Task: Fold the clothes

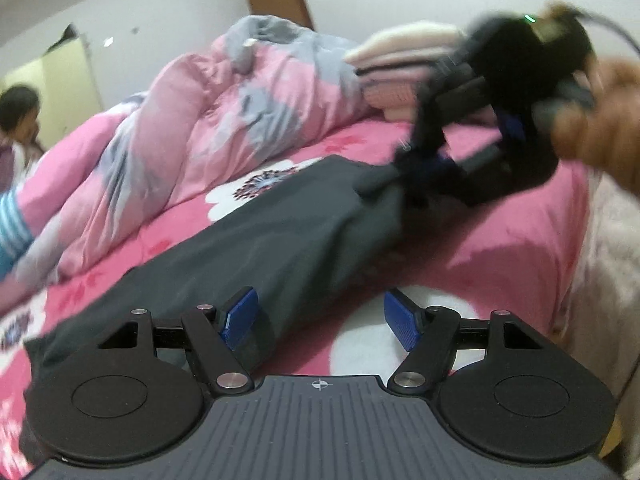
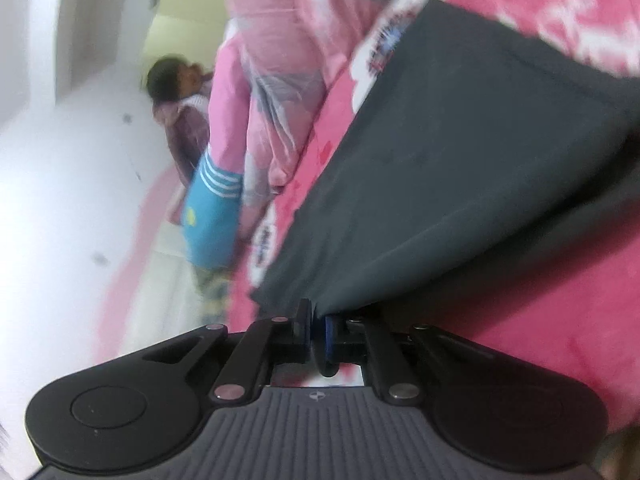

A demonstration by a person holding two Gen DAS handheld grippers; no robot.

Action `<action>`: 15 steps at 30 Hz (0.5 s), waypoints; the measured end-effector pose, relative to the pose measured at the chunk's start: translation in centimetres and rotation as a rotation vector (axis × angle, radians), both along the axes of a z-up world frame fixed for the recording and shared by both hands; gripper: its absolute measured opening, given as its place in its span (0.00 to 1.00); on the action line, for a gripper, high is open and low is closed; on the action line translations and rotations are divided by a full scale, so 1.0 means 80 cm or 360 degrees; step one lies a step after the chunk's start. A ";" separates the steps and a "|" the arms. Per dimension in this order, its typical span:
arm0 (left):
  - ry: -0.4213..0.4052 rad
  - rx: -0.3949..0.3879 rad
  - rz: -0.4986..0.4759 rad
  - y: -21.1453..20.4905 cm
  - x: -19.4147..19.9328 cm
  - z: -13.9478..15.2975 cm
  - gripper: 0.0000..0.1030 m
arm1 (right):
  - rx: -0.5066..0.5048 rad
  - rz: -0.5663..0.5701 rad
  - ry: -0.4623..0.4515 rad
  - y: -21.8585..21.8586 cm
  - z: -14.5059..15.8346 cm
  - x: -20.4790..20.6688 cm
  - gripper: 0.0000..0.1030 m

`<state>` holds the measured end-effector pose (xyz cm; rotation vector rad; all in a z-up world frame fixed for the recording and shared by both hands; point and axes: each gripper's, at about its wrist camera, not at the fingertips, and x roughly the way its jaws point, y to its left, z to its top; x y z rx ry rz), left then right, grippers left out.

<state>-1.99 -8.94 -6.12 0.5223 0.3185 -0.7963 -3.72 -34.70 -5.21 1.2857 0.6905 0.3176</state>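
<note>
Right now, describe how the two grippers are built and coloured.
Both match. The left gripper has black linkage arms with silver pivot pins, blue ribbed pads, two round black discs and a grey ribbed body with a small crosshair mark. The right gripper shows the same parts. Seen from the left wrist, it also carries a green light and a dark cable.

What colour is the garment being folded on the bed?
Dark grey garment, plain; clearest in the right wrist view.

Soft indoor light, heavy motion blur, fisheye-bent edges.
</note>
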 end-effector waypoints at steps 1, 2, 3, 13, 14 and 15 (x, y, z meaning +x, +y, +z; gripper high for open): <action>-0.0024 0.0028 -0.0005 -0.005 0.003 -0.004 0.68 | 0.0101 -0.0005 0.0026 -0.006 -0.006 0.004 0.07; -0.0037 0.0042 -0.0005 -0.008 0.006 -0.006 0.68 | 0.0174 -0.0007 0.0044 -0.009 -0.011 0.007 0.07; -0.0034 0.0039 0.0002 -0.010 0.010 -0.007 0.67 | 0.0242 -0.0008 0.0059 -0.012 -0.016 0.010 0.08; 0.0308 -0.0199 0.0088 -0.002 0.070 0.005 0.40 | 0.0396 -0.0178 -0.0069 -0.053 -0.021 -0.004 0.45; 0.0368 -0.0243 0.0091 0.002 0.077 0.008 0.39 | 0.0328 -0.0212 -0.0118 -0.058 -0.014 -0.011 0.45; 0.0413 -0.0278 0.0092 0.005 0.082 0.010 0.39 | 0.0218 -0.0233 -0.0164 -0.060 -0.004 -0.019 0.45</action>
